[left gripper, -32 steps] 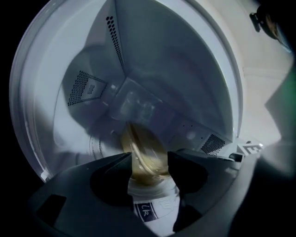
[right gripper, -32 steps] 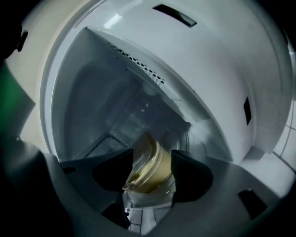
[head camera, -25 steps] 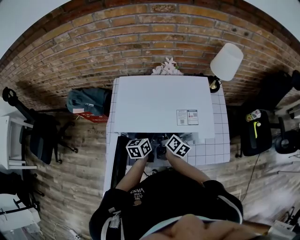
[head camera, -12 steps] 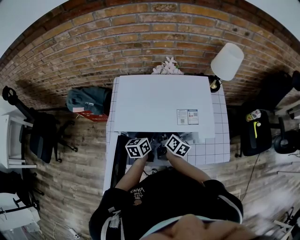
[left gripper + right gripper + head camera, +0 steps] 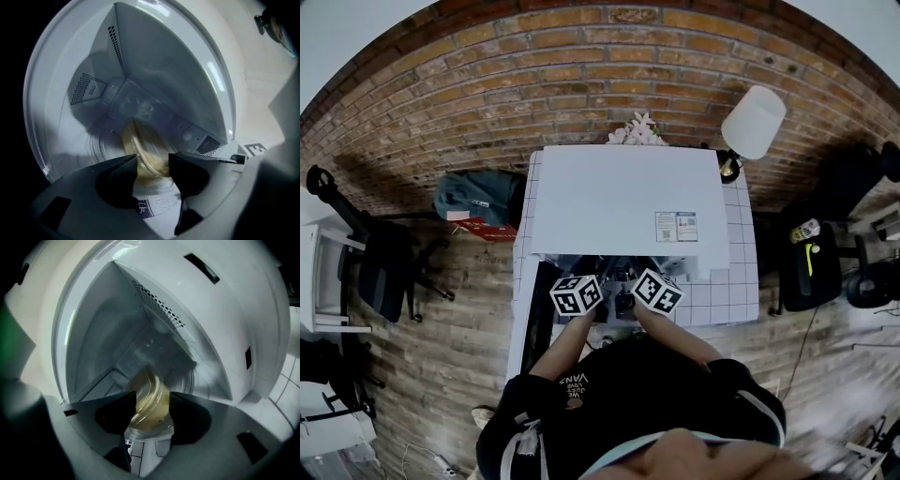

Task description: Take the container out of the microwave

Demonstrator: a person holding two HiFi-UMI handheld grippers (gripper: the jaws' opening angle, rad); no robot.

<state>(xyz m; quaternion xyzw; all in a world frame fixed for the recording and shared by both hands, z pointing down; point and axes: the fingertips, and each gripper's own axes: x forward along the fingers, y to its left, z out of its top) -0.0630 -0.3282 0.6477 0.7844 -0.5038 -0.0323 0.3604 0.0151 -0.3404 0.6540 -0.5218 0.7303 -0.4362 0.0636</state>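
Note:
A clear round container [image 5: 146, 149] with yellowish contents sits at the mouth of the white microwave [image 5: 623, 202], just above the turntable. In the left gripper view my left gripper [image 5: 152, 160] has its jaws on either side of the container, pads against its wall. From the other side my right gripper [image 5: 151, 401] clasps the same container [image 5: 150, 389]. In the head view only the two marker cubes [image 5: 577, 294] [image 5: 656, 291] show at the microwave's front edge; the container and fingertips are hidden under the microwave's top.
The microwave stands on a white tiled table [image 5: 736, 281] against a brick wall. Its door [image 5: 536, 323] hangs open at the left. A lamp [image 5: 753, 122] and flowers [image 5: 635, 134] stand behind it. A bag [image 5: 473, 200] and a chair [image 5: 384, 272] are at the left.

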